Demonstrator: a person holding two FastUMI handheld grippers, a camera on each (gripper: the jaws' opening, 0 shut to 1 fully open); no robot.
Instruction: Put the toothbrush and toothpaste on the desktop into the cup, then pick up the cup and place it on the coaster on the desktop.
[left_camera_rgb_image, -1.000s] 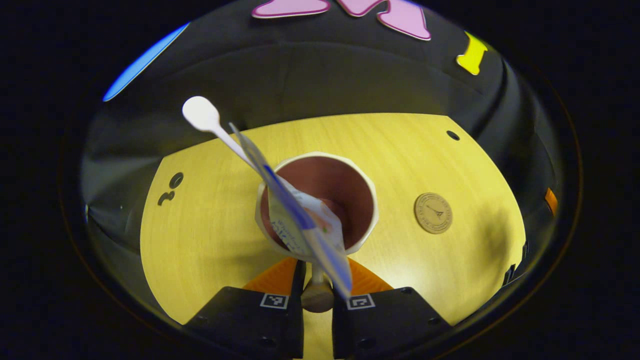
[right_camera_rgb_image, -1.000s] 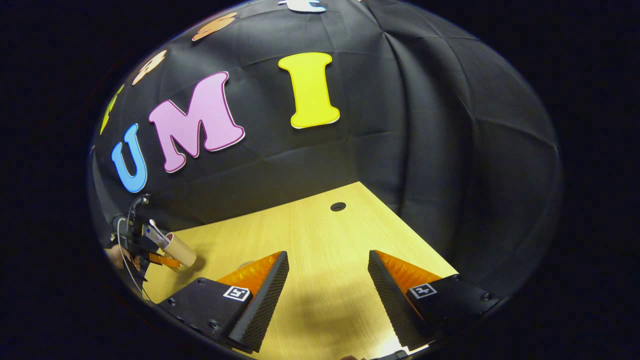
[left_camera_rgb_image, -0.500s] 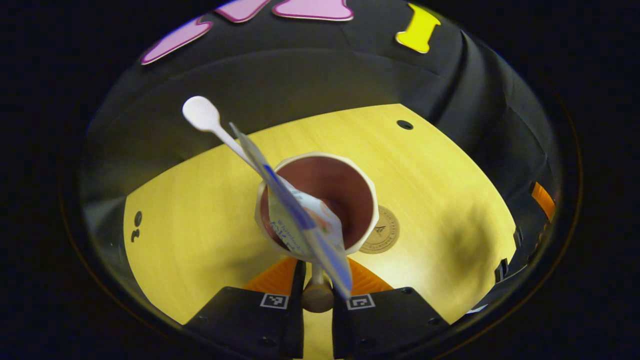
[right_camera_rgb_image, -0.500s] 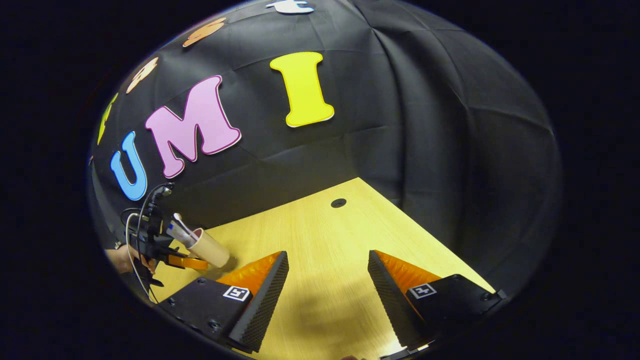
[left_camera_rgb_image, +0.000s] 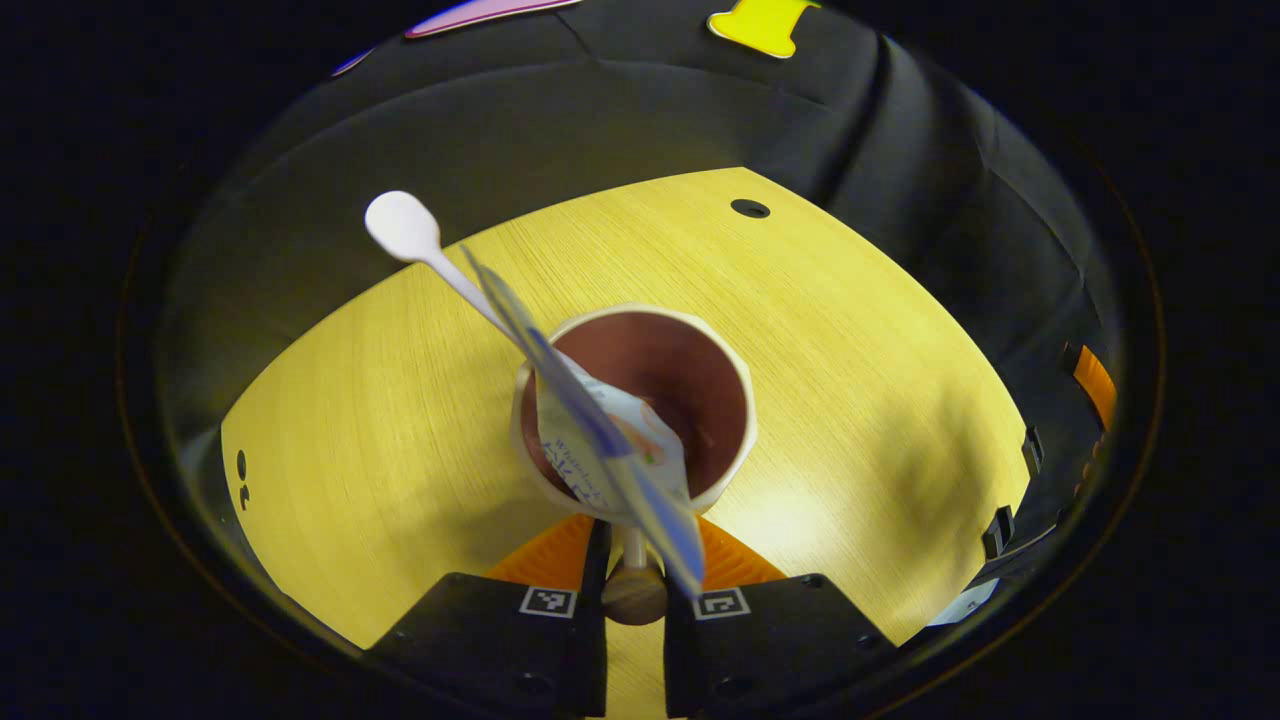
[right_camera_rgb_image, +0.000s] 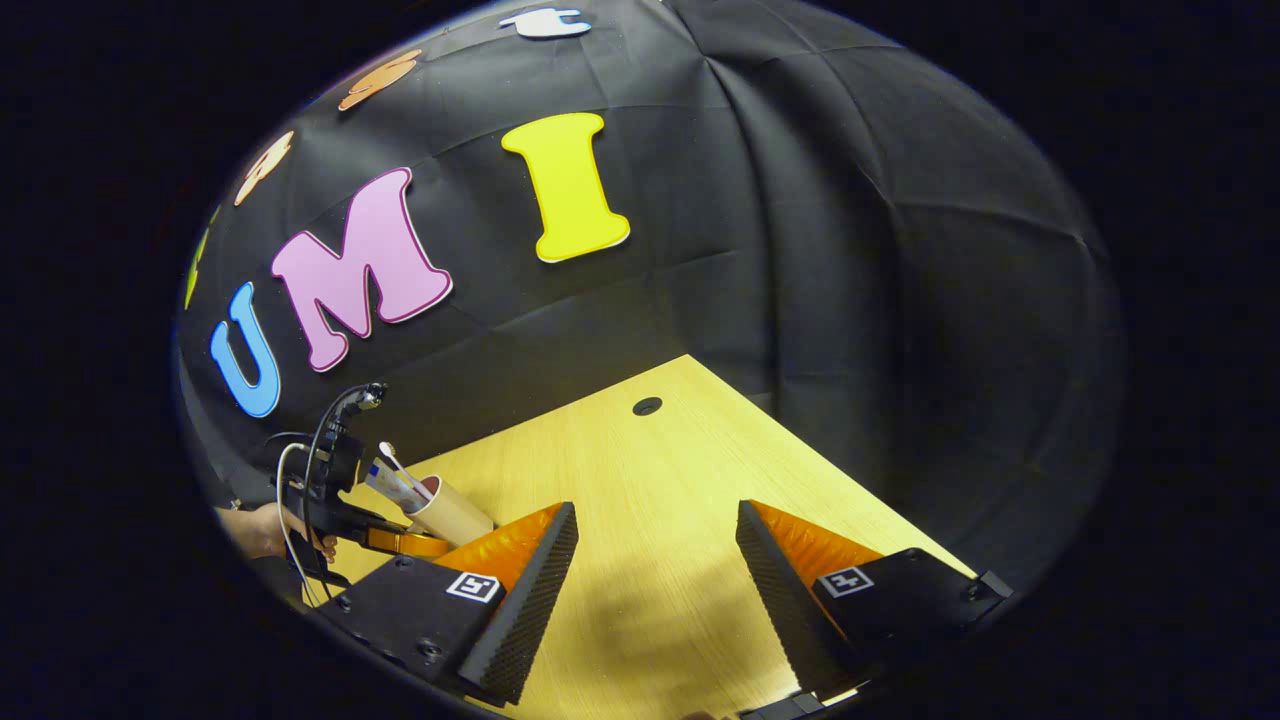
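A cream cup (left_camera_rgb_image: 634, 400) with a brown inside sits just ahead of my left gripper (left_camera_rgb_image: 640, 552), which is shut on the cup's handle knob (left_camera_rgb_image: 634, 592). In the cup lean a white toothbrush (left_camera_rgb_image: 405, 228), head up to the left, and a white-and-blue toothpaste tube (left_camera_rgb_image: 600, 440). The cup covers the table beneath it. In the right gripper view the same cup (right_camera_rgb_image: 450, 512) stands tilted at the far left, held by the left gripper (right_camera_rgb_image: 400, 540) and a hand (right_camera_rgb_image: 262, 530). My right gripper (right_camera_rgb_image: 655, 560) is open over bare wood, nothing between its fingers.
The yellow wooden table (left_camera_rgb_image: 400, 400) has a round cable hole (left_camera_rgb_image: 750, 208) at its far side, also seen as a hole (right_camera_rgb_image: 647, 406) near the black cloth wall. Part of the other gripper (left_camera_rgb_image: 1092, 378) peeks in at the right edge.
The left gripper carried the cup to the right; the round coaster slid from the right side of the left gripper view to behind the cup and out of sight. The right gripper barely moved.
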